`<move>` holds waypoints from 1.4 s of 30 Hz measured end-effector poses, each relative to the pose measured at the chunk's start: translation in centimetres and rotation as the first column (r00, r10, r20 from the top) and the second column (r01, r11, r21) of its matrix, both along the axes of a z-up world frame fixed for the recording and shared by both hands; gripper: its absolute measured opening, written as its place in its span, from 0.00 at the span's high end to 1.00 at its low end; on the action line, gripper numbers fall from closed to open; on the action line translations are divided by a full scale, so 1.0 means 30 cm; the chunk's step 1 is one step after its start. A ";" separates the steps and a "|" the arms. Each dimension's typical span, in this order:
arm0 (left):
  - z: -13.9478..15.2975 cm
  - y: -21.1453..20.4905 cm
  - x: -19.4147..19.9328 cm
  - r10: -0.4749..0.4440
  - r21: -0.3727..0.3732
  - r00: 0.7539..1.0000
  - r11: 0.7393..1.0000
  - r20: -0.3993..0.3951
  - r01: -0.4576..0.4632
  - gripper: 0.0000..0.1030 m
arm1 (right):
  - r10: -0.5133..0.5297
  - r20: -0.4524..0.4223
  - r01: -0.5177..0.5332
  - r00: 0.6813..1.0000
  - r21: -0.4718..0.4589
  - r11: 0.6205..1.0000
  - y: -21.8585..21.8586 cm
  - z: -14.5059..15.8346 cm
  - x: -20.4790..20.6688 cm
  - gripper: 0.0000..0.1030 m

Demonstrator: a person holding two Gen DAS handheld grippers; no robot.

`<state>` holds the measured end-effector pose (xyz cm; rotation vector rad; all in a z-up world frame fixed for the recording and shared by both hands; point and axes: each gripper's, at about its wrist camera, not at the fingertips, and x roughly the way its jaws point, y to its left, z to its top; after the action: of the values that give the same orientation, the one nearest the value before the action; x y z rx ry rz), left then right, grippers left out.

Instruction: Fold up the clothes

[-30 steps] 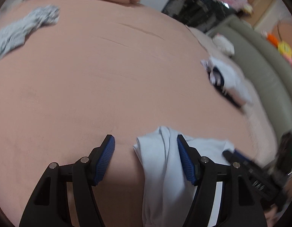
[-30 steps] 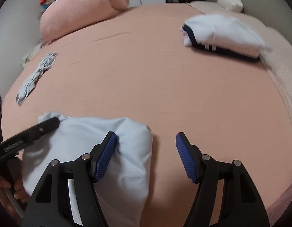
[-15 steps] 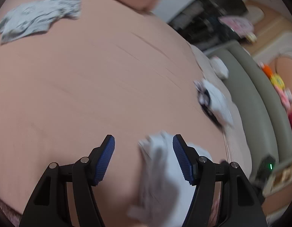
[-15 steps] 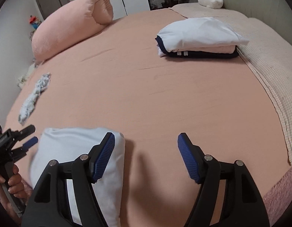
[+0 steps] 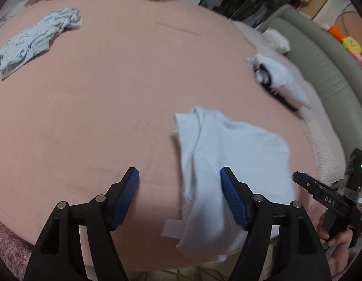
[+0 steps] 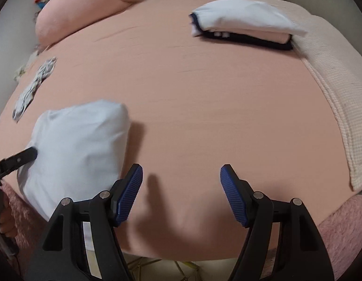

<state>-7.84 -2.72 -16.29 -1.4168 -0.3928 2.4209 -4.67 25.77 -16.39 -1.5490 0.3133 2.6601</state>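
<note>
A pale blue folded garment (image 5: 230, 149) lies on the pink bed sheet (image 5: 110, 98) near the front edge. My left gripper (image 5: 179, 173) hovers over its left part with the jaws opening; the cloth lies under and between the fingers, but the pads do not press on it. My right gripper (image 6: 181, 168) is open above bare sheet, with the garment (image 6: 80, 140) just to its left. Each gripper shows in the other's view: the right one (image 5: 321, 194) beside the garment, the left one's finger (image 6: 19, 158) at the garment's edge.
A crumpled grey patterned garment (image 5: 38, 39) lies far left. A stack of folded clothes (image 6: 239, 21) sits far right, beside a cream blanket (image 6: 333, 82). A pink bolster (image 6: 87, 7) lies at the head. The bed's edge runs just below both grippers.
Both grippers have drawn back from the pale blue garment, which stays folded on the sheet. The right gripper's left finger no longer overlaps it. The left jaws have widened a little.
</note>
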 end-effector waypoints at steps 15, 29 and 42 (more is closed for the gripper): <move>-0.014 -0.103 -0.032 0.089 0.089 0.995 0.992 0.039 -0.093 0.30 | -0.012 0.033 0.015 0.999 -0.080 0.997 0.034 -0.028 0.008 0.31; 0.000 -0.084 -0.007 0.095 -0.020 0.995 0.995 0.022 -0.095 0.28 | 0.100 0.003 -0.095 0.995 -0.266 0.959 -0.024 -0.041 0.023 0.26; -0.120 0.016 -0.026 -0.057 0.262 0.985 0.965 0.162 0.013 0.27 | 0.056 0.063 -0.017 0.996 -0.507 0.862 0.049 -0.102 0.043 0.23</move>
<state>-8.61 -2.25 -19.90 -1.4973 -0.6919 2.1345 -3.37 27.25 -19.45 -1.7829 1.0654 2.6716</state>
